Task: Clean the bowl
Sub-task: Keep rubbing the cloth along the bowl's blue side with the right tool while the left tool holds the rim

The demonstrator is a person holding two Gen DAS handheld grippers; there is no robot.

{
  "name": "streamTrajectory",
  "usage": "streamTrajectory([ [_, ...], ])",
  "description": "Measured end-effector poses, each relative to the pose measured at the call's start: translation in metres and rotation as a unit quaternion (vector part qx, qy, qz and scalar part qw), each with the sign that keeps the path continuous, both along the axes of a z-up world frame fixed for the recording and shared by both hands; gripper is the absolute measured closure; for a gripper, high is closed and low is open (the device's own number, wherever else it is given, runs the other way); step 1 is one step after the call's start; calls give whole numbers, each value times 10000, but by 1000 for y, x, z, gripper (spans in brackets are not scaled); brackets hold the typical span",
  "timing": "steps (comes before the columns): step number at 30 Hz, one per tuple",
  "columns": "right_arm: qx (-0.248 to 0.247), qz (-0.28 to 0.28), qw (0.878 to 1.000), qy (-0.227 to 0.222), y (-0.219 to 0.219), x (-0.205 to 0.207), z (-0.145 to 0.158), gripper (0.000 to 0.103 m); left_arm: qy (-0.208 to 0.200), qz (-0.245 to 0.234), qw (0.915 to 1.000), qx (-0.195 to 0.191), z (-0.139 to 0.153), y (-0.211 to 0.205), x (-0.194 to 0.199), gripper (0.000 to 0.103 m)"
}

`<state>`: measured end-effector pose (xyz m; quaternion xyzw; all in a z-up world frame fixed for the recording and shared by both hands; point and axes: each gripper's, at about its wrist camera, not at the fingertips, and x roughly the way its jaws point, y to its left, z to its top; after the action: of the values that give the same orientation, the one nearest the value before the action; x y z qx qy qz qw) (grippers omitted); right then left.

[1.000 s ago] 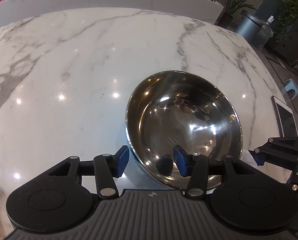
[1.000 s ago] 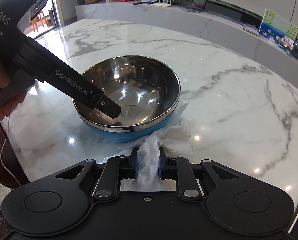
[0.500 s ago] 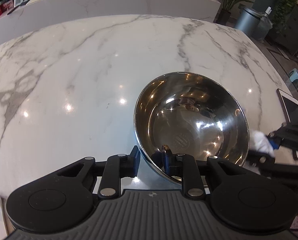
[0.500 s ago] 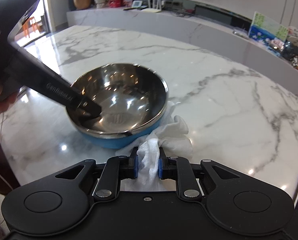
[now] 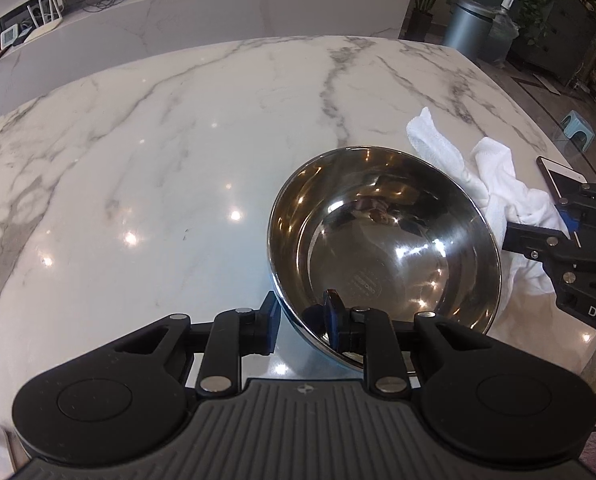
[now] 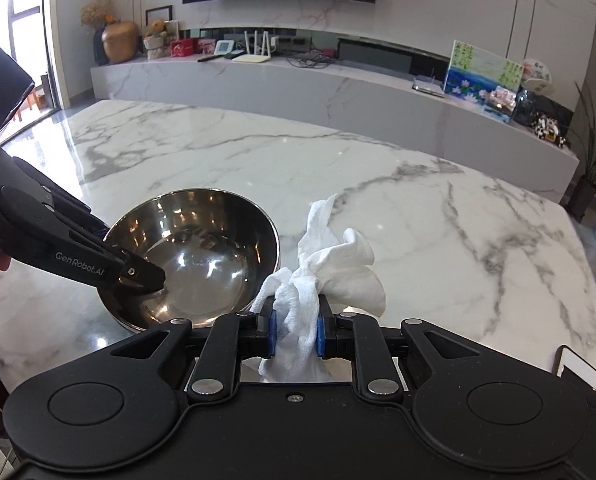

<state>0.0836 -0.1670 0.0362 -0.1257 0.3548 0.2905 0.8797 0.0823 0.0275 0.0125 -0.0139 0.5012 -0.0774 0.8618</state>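
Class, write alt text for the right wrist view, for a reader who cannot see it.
The right gripper clamps a white cloth beside a steel bowl on a marble table. The left gripper grips the bowl's near-left rim, tilting it. A phone lies at the lower right.

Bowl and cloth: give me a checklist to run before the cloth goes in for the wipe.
1. left gripper clamped on the bowl rim, one finger inside, one outside: ok.
2. right gripper shut on the white cloth: ok.
3. Cloth touching the bowl's inside: not ok, it is outside the rim, beside the bowl.
4. Bowl interior free of objects: ok.
5. Dirt left inside: cannot tell, reflections hide it.
6. phone at the marble table edge, close to the right gripper: ok, but watch it.
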Motion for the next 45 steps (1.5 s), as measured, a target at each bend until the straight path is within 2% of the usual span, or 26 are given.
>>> streamTrajectory([
  [5,-68,79,9999,64,0,0,-3,87,-35,3,10000,66,0,-1,-1,80],
  [6,-94,99,9999,68,0,0,-4,87,-56,28,9999,83,1,-1,-2,77],
  [8,-154,131,9998,76,0,-1,-6,87,-75,77,9999,47,3,0,-4,65],
  [13,-236,218,9994,155,4,-1,-11,87,-121,90,9997,-168,11,3,-12,62],
  [17,-310,430,9981,305,10,-4,-17,87,-2,158,9997,-186,7,3,-12,62],
  [24,-336,860,9941,573,19,-12,-22,87,-82,182,9998,46,6,3,-9,62],
  [27,-332,905,9934,616,19,-12,-23,87,-120,126,9997,174,5,3,-9,67],
  [31,-332,776,9948,573,14,-9,-21,87,-89,54,9995,287,3,2,-8,77],
  [35,-329,527,9960,644,3,-2,-18,87,-45,36,9997,249,1,4,-7,77],
  [42,-592,415,9956,599,-1,-1,-23,86,-39,29,9996,265,1,3,-7,77],
  [43,-632,402,9954,590,-1,-1,-24,85,-40,29,9996,270,1,3,-7,77],
  [44,-672,388,9953,581,-1,-1,-25,79,-40,29,9996,271,1,3,-7,77],
  [45,-712,375,9951,572,-2,-1,-25,67,-39,29,9996,261,1,3,-7,77],
])
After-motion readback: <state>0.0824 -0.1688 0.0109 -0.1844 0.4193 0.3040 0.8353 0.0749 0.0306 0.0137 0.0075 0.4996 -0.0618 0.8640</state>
